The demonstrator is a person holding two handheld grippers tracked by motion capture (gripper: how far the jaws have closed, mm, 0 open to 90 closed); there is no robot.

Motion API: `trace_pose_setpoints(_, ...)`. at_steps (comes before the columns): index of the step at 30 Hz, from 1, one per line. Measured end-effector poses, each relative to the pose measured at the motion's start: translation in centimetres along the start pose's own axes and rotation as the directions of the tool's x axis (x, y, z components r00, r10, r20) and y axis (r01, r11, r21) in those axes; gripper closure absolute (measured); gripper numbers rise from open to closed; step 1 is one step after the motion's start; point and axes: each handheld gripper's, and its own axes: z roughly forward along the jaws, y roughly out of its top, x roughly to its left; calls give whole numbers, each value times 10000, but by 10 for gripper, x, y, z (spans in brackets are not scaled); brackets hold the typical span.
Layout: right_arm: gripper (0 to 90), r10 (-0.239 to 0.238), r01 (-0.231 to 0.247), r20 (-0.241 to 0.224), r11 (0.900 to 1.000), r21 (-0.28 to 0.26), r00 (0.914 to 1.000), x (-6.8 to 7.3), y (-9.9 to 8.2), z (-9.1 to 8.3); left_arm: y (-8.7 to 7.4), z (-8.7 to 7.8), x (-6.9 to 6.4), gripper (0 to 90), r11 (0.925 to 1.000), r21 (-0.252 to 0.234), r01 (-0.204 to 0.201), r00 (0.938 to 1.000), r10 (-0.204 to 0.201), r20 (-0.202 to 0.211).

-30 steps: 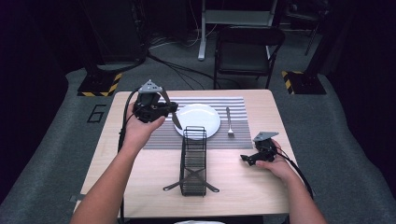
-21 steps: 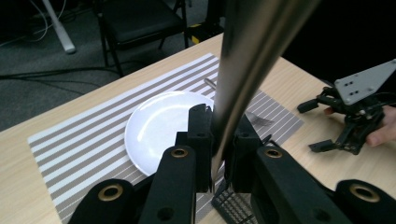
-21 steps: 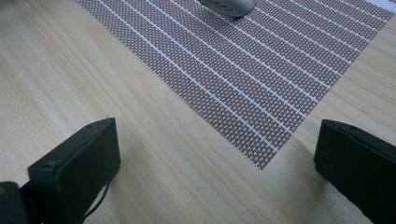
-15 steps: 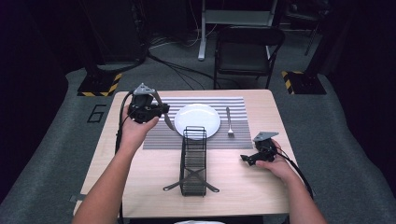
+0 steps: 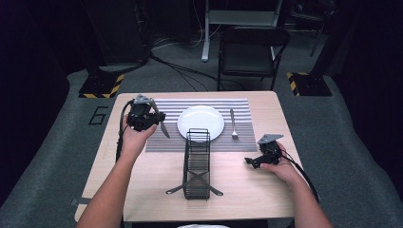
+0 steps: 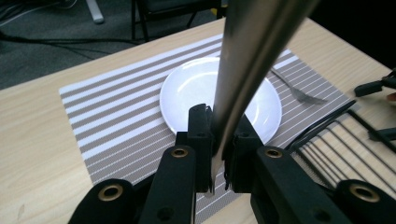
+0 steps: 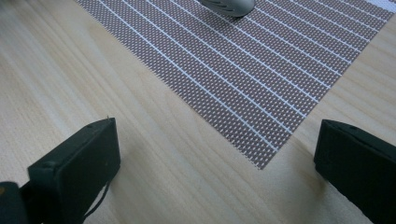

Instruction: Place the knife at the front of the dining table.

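Observation:
My left gripper [image 5: 156,118] is shut on a metal table knife [image 5: 164,129], held above the left part of the striped placemat [image 5: 161,142]. In the left gripper view the knife [image 6: 247,70] rises steeply from between the closed jaws of that gripper [image 6: 219,154], with the white plate [image 6: 187,93] and a fork [image 6: 299,91] beyond. The plate [image 5: 200,122] sits mid-mat, and the fork [image 5: 233,124] lies to its right. My right gripper [image 5: 252,160] rests open on the table by the mat's near right corner. Its jaws [image 7: 215,154] stand wide apart with nothing between them.
A black wire rack [image 5: 196,164] stands on the wooden table [image 5: 142,190] in front of the plate, between my two hands. Its wires [image 6: 336,135] lie close to the right of the knife. A black chair [image 5: 252,45] stands beyond the far edge.
My left gripper has carried the knife a little to the left and toward the person, away from the plate. The right gripper has stayed put.

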Motion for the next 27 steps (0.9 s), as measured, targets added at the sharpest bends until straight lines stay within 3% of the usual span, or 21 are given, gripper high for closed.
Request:
trace_pose_setpoints(5, 0, -7, 7, 0, 10000, 2, 10000, 0, 0, 0, -9, 6, 7, 825, 9996, 8, 294, 9994, -294, -160)
trace_pose_setpoints(14, 0, -2, 2, 0, 10000, -1, 10000, 0, 0, 0, -18, 17, 20, 825, 9984, 532, 192, 9984, -163, -544)
trace_pose_setpoints(15, 0, -5, 5, 0, 10000, 0, 10000, 0, 0, 0, -19, 20, 20, 825, 9987, 346, 387, 9974, -365, -621)
trace_pose_setpoints(19, 0, -2, 2, -1, 10000, 1, 10000, 0, 0, 0, -22, 26, 24, 825, 9976, 415, 560, 9965, -533, -643)
trace_pose_setpoints(25, 0, 1, -1, 0, 10000, 0, 10000, 0, 0, 0, -27, 36, 30, 825, 9955, 864, 396, 9976, -344, -606)
trace_pose_setpoints(27, 0, 0, 0, -1, 10000, 1, 10000, 0, 0, 0, -29, 38, 31, 824, 9973, 513, 528, 9970, -498, -590)
